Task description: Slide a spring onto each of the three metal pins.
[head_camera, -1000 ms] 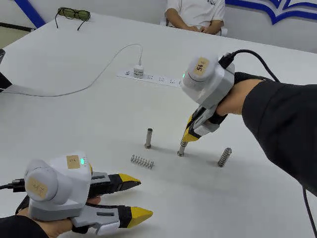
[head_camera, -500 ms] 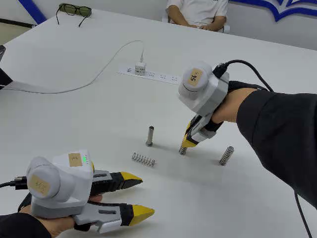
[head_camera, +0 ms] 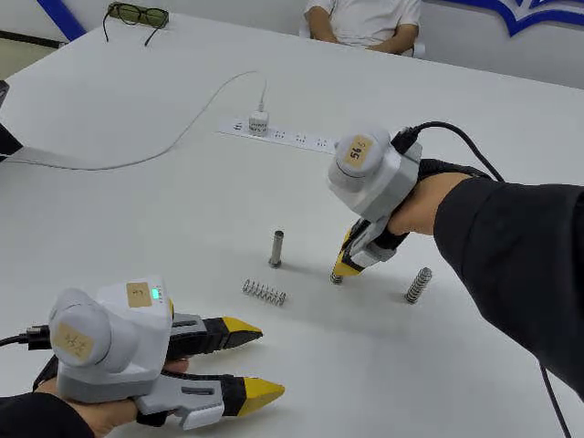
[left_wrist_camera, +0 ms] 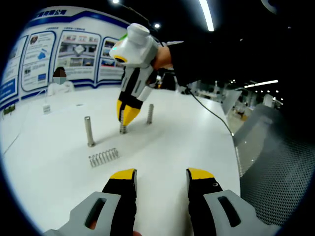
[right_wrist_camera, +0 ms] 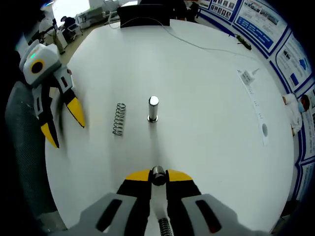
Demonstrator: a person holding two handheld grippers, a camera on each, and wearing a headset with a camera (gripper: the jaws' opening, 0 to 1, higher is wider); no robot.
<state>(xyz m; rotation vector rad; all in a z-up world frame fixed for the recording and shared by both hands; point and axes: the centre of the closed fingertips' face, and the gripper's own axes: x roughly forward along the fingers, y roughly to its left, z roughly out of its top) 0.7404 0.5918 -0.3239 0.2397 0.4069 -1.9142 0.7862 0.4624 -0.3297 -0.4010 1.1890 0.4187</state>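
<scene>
A spring goes onto the middle pin [head_camera: 336, 276]. The right gripper [head_camera: 345, 267] leans in steeply from above, its jaws closed around the middle spring [right_wrist_camera: 165, 227] and the pin inside it. The yellow tips sit low near the pin's foot on the white bench [head_camera: 137, 210], a hold that looks meant to press the coils fully down.

Well apart to the person's right, the third pin [head_camera: 418, 285] stands upright, already sheathed in coils. To the left stands the bare pin [head_camera: 276, 248], with the loose spring [head_camera: 264, 292] lying on its side just in front of it, the obvious next pick. The left gripper [head_camera: 270, 363] is held low near the bench's near edge, jaws apart and empty, pointed towards that loose spring and seemingly parked clear of the work. By this look, one pin is done, one is being finished and one remains.

A tan sticker [head_camera: 356, 152] on the right gripper appears to read "54"; the stickers [head_camera: 139, 294] on the left gripper are too small to read. Farther up the bench are a white power strip [head_camera: 278, 140] with a charger and cable plugged in, dark glasses [head_camera: 137, 15] and a seated person [head_camera: 365, 14]. The posters [left_wrist_camera: 78, 51] on the wall carry blue headings, illegible.
</scene>
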